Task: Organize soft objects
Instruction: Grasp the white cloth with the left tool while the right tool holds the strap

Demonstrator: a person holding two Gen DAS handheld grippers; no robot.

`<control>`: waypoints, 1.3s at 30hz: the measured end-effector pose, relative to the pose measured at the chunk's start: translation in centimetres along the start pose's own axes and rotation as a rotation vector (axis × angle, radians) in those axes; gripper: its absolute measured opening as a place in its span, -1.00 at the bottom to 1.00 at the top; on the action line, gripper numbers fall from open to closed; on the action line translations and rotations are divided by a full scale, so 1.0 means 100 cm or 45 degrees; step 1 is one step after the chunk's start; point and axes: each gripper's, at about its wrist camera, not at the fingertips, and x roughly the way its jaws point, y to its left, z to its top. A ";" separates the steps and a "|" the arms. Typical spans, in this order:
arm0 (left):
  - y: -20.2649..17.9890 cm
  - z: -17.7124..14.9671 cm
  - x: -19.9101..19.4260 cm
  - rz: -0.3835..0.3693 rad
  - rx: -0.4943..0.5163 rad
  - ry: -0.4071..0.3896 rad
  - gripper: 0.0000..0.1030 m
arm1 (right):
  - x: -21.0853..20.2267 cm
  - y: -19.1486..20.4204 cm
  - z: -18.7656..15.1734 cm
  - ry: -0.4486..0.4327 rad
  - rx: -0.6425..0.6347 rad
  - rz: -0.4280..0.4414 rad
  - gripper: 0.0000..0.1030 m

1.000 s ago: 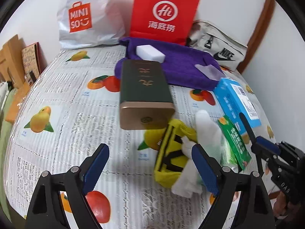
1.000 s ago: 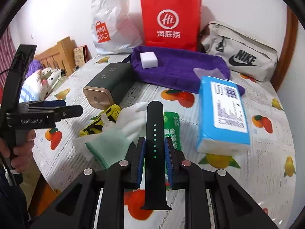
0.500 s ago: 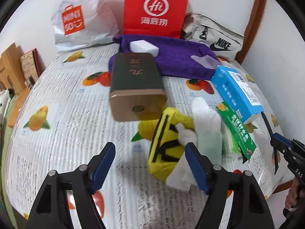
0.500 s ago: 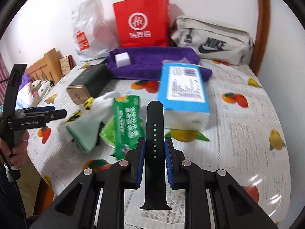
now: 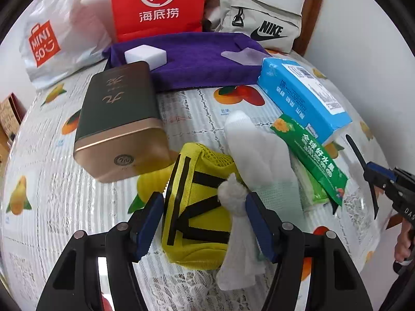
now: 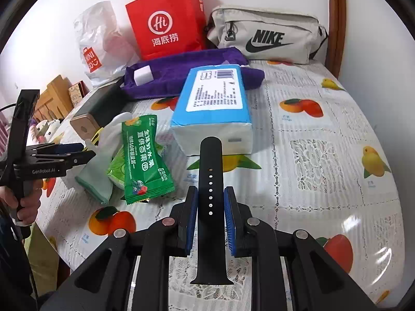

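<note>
My left gripper [image 5: 205,223] is open, its jaws on either side of a yellow mesh pouch with black stripes [image 5: 197,215] that lies on the bed. A white-green glove [image 5: 256,160] lies against the pouch's right side, its cuff by the right finger. My right gripper [image 6: 210,217] is shut on a black watch strap [image 6: 210,181], held above the bed's near right part. It also shows in the left wrist view [image 5: 373,178] at the right edge. A purple towel [image 5: 202,57] with a white sponge [image 5: 145,55] lies at the back.
A green and gold tin box [image 5: 119,119] lies left of the pouch. A blue tissue pack [image 6: 215,108] and a green snack packet [image 6: 142,160] lie mid-bed. A red paper bag [image 6: 166,20], a white Miniso bag [image 5: 52,39] and a Nike bag [image 6: 267,36] stand against the wall.
My left gripper has moved forward and right, so its jaws now straddle the yellow pouch and have narrowed. My right gripper has swung right with the strap still held.
</note>
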 end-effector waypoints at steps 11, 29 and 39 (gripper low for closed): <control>-0.019 -0.001 0.001 -0.011 0.146 -0.024 -0.16 | 0.028 0.004 -0.010 0.090 -0.017 -0.013 -0.60; 0.003 -0.011 -0.012 -0.079 0.003 -0.068 -0.65 | 0.030 0.005 -0.017 0.037 -0.021 -0.039 -0.60; 0.033 -0.019 -0.042 -0.065 -0.134 -0.137 -0.65 | -0.001 0.017 -0.003 -0.030 -0.049 -0.039 -0.61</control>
